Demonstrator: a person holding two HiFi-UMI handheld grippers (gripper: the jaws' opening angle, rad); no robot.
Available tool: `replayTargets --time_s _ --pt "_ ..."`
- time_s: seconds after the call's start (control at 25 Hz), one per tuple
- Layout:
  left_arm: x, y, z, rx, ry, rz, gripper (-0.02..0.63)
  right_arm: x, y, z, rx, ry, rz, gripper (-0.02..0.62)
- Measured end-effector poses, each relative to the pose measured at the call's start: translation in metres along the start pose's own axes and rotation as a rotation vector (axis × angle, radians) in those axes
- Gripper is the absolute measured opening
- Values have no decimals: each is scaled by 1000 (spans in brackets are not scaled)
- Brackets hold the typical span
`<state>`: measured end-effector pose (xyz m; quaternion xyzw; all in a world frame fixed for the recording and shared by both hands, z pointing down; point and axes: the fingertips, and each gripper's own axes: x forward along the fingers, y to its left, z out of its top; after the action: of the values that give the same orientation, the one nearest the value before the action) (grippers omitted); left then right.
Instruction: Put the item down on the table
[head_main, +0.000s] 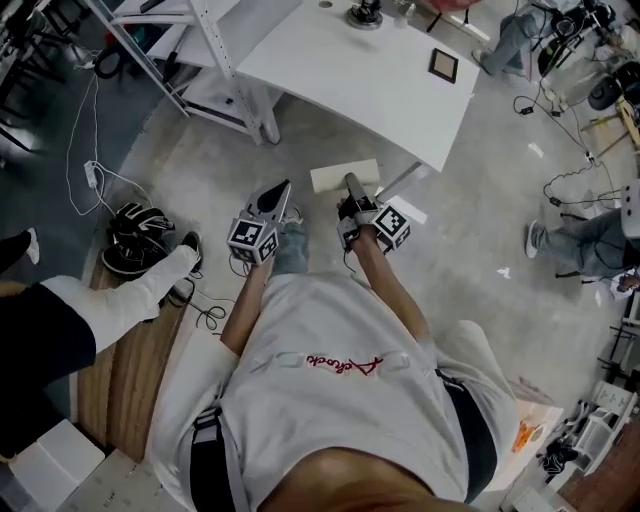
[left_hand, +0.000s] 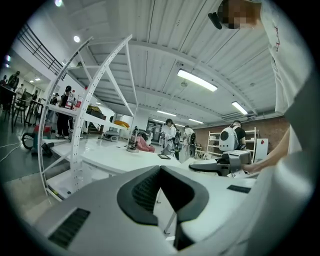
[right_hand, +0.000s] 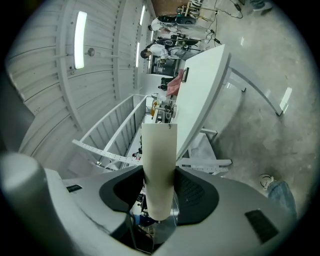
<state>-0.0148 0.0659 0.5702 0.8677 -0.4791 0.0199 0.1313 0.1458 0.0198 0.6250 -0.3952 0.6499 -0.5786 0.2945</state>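
A flat cream-coloured item (head_main: 345, 176) sticks out from my right gripper (head_main: 350, 188), which is shut on its lower end. Seen from the right gripper view, the item (right_hand: 159, 150) stands up between the two dark pads (right_hand: 192, 192), with the gripper (right_hand: 159, 175) held above the concrete floor. The white table (head_main: 360, 70) lies just beyond both grippers; its top (right_hand: 200, 95) fills the middle distance of that view. My left gripper (head_main: 280, 192) is beside the right one, shut with nothing in it. The left gripper view shows that gripper (left_hand: 160, 170) pointing at the table (left_hand: 115, 157).
A black-framed square (head_main: 443, 65) and a dark round object (head_main: 364, 14) sit on the table. A white perforated frame (head_main: 200, 40) stands at its left. Black gear (head_main: 135, 235) and cables lie on the floor at left, near another person's leg (head_main: 120, 300).
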Motion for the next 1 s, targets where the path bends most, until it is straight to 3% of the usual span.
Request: replayTargets --time_s 1.0 --pt "139 183 61 -47 28 -60 17 221 9 41 7 -47 -74 193"
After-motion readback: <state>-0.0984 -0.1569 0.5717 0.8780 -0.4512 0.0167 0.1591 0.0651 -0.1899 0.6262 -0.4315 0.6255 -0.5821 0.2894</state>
